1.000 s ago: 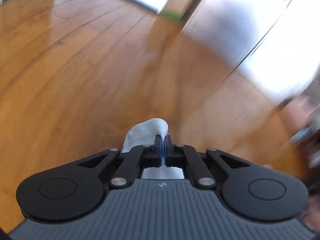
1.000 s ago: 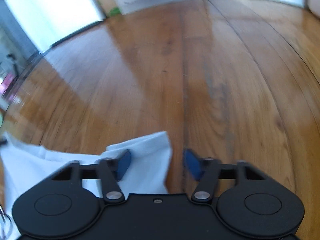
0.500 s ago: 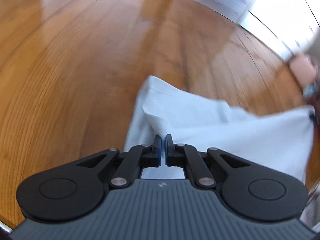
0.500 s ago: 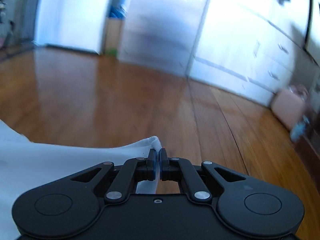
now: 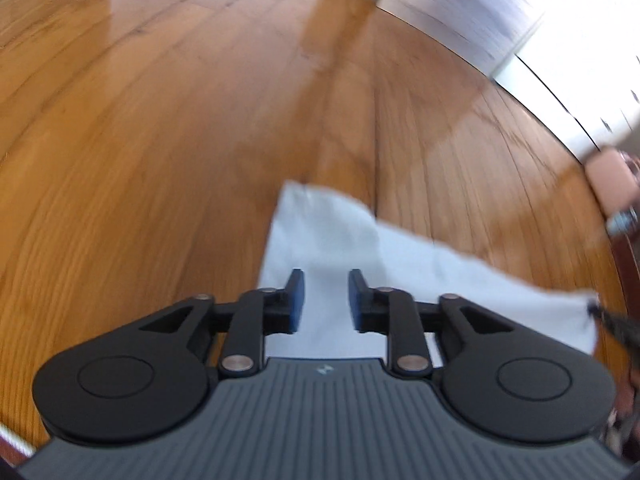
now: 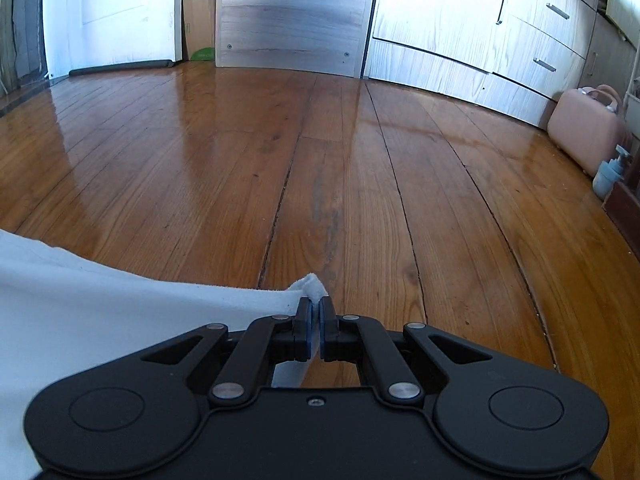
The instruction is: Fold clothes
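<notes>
Wooden floor (image 6: 200,168), unmarked white cloth (image 6: 100,312)

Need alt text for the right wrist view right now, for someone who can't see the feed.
The right gripper is shut on a corner of the white cloth, which trails off to the left above a glossy wooden floor. Beyond stand pale wood cabinets, with a pink case at the right.
</notes>
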A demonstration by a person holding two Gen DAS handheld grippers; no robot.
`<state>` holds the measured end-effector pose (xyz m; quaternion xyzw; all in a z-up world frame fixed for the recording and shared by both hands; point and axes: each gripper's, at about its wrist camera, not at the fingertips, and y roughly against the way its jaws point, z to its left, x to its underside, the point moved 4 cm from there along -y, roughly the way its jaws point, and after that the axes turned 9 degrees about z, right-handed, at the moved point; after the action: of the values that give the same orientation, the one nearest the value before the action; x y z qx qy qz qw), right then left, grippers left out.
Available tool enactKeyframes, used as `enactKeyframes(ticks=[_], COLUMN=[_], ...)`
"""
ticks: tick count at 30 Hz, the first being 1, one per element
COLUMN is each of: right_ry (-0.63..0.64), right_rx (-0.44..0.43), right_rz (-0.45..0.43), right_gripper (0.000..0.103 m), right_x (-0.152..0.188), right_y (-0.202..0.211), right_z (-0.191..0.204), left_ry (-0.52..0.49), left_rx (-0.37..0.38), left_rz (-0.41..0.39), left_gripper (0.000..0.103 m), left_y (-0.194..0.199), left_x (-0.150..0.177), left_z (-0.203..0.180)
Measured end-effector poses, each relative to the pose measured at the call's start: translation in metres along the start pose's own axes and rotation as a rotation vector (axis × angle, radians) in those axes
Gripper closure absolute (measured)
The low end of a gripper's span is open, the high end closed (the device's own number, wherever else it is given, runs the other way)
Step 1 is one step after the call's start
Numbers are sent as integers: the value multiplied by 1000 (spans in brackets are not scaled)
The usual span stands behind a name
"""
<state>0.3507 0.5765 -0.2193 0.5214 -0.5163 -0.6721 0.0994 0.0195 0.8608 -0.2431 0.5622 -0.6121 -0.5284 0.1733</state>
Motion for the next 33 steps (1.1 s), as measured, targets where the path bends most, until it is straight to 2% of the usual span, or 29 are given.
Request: enactKeyframes(ticks=[2, 5, 9, 11, 14, 18, 20, 22, 23, 24, 26, 28, 31, 33], right_ry=[-3, -14, -7, -4, -9, -6, -8, -6, -4, -2, 2, 14, 8, -20], right_rx=[-9, -22, -31, -35, -40, -42, -45, -47, -49, -52, -65, -49, -46, -84], right_rz=[-1, 1, 6, 6, 10, 15, 16, 17, 17, 16, 5, -54, -174, -222], right_gripper=[99, 99, 99, 99, 99, 99, 99, 99, 99, 99, 99, 99, 100, 100], right_x=[-3, -5, -4, -4, -4, -3, -4, -4, -4, -4, -5, -9, -20, -33], right_y=[-3, -5, -9, -10, -12, -15, -16, -17, -18, -18, -17, -7, 17, 32], right_z=[-1, -2, -3, -3, -4, -5, -5, -5, -5, -6, -6, -9, -13, -16], left_ry=[14, 8, 6, 22, 19, -1, -1, -6, -21, -53, -103, -110, -62, -38], left_rx=[-51, -97, -146, -131, -108, -134, -128, -122, -128, -154, -179, -189, -132, -86], left_rz=[13, 32, 56, 52, 44, 90, 80, 61, 53, 49, 34, -1, -69, -98], left_gripper=[65, 64, 54, 53, 44, 44, 44, 47, 58, 90, 93, 93, 93, 93], left_y=[-14, -30, -45, -47, -49, -61, -63, -64, -66, -67, -63, -48, -22, -9], left_x=[-18, -34, -48, -53, -55, -54, -52, -51, -51, -48, -46, -43, -49, -55], left_z=[-2, -11, -21, -23, -27, -31, -30, -30, -30, -31, -32, -32, -25, -18])
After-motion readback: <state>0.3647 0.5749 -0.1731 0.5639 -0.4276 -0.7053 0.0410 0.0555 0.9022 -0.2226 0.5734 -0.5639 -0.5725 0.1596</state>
